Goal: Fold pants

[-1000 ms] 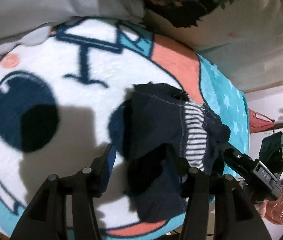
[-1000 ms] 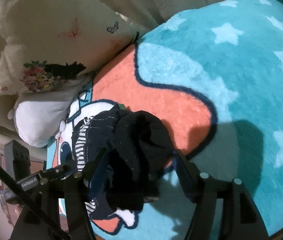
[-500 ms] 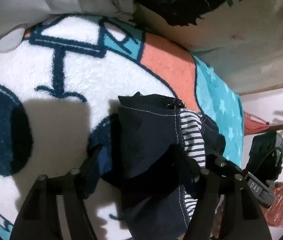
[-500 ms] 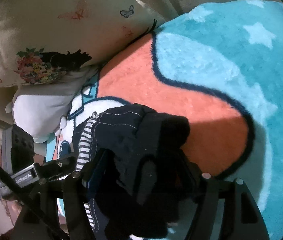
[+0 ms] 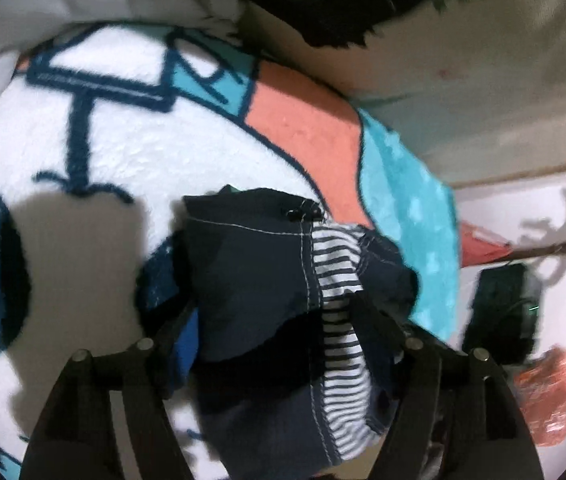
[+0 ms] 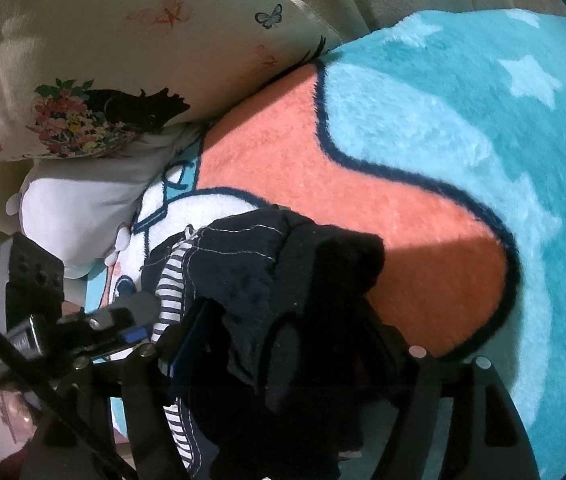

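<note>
The dark navy pants [image 5: 251, 268] with a striped inner lining [image 5: 339, 280] lie bunched on the cartoon blanket [image 5: 123, 152]. My left gripper [image 5: 271, 320] has its fingers on either side of the pants' near edge, closed on the cloth. In the right wrist view the pants [image 6: 267, 272] fill the space between the fingers of my right gripper [image 6: 283, 336], which grips a thick dark fold. The left gripper's body [image 6: 95, 324] shows at the left of that view, close by.
A floral cream pillow [image 6: 123, 60] and a white pillow [image 6: 79, 208] lie at the blanket's far side. The blanket [image 6: 443, 140] has teal and orange areas to the right. A red bag [image 5: 547, 400] and a white wall sit past the bed edge.
Both grippers have moved forward over the blanket with the pants held between them. The bunched pants now fill more of both views.
</note>
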